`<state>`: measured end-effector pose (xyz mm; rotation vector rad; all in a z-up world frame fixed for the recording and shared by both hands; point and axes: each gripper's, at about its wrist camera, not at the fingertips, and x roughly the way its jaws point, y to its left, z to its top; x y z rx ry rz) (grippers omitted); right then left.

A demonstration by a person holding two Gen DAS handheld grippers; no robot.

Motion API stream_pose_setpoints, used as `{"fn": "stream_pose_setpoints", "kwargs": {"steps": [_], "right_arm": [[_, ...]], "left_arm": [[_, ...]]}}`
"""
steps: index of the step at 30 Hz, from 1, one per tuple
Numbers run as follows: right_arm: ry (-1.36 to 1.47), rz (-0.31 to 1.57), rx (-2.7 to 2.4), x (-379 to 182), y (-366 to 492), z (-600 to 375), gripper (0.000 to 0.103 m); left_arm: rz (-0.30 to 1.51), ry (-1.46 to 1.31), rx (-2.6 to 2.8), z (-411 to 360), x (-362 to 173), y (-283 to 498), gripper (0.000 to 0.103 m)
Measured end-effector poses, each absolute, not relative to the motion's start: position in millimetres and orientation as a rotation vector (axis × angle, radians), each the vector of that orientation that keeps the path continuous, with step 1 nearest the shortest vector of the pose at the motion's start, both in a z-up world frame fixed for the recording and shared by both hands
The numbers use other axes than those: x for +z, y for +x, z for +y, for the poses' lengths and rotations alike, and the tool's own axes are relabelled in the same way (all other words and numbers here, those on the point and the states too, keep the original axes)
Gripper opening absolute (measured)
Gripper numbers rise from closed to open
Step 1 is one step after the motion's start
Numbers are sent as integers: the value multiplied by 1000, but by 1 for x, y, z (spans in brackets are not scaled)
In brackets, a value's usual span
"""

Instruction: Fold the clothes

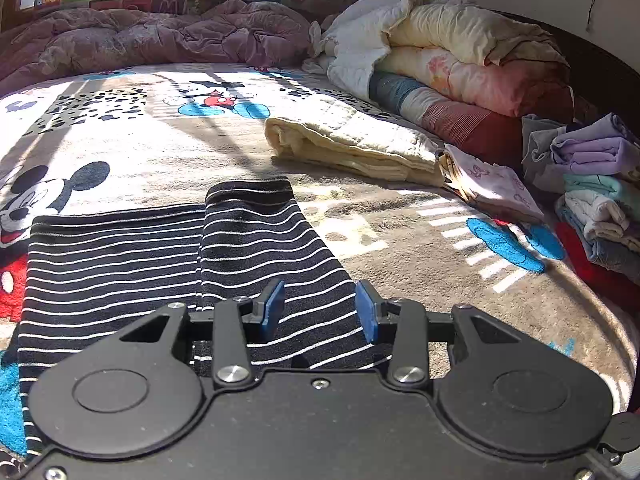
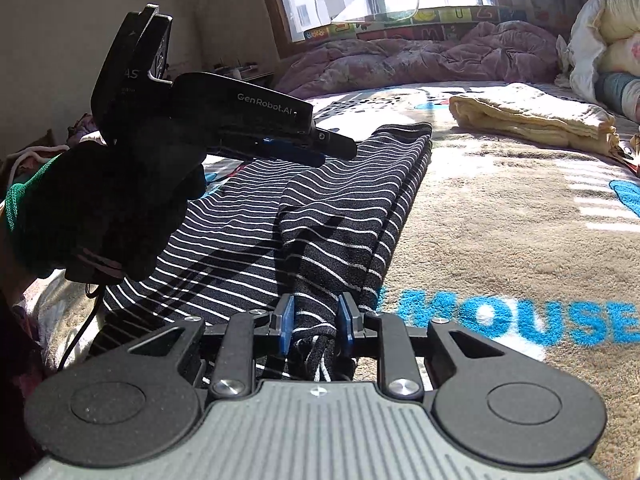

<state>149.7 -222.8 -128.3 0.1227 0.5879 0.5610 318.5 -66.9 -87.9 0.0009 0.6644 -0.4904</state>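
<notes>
A black garment with thin white stripes (image 1: 160,264) lies folded lengthwise on the cartoon-print bed cover (image 1: 420,248). My left gripper (image 1: 320,310) hovers over the garment's near right part, open, with nothing between its blue pads. In the right wrist view the same garment (image 2: 340,208) runs away from me. My right gripper (image 2: 316,320) sits at the garment's near end, jaws apart, and a bunched fold of striped cloth lies loosely between the pads. A black-gloved hand (image 2: 100,208) holds the left gripper (image 2: 328,152) above the garment on the left.
A folded cream blanket (image 1: 352,144) lies beyond the garment. Rolled quilts (image 1: 460,52) are piled at the back right, with a stack of folded clothes (image 1: 596,200) on the right edge. A pink quilt (image 1: 160,36) lines the window side. A small patterned cloth (image 1: 492,188) lies nearby.
</notes>
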Motion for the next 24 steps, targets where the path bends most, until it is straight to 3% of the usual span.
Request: {"fn": "stream_pose_setpoints", "kwargs": {"steps": [5,10,24], "right_arm": [[138,588,570,-129,150,-224,27],[154,592,577,-131,153,-226,27],[126,609,592,-131,151,-218,33]], "left_arm": [[705,190,-392,-110,-96,385,34],[740,145,-286,-107,-94,439,27],[834,145,-180,-113,-86,461,30]]}}
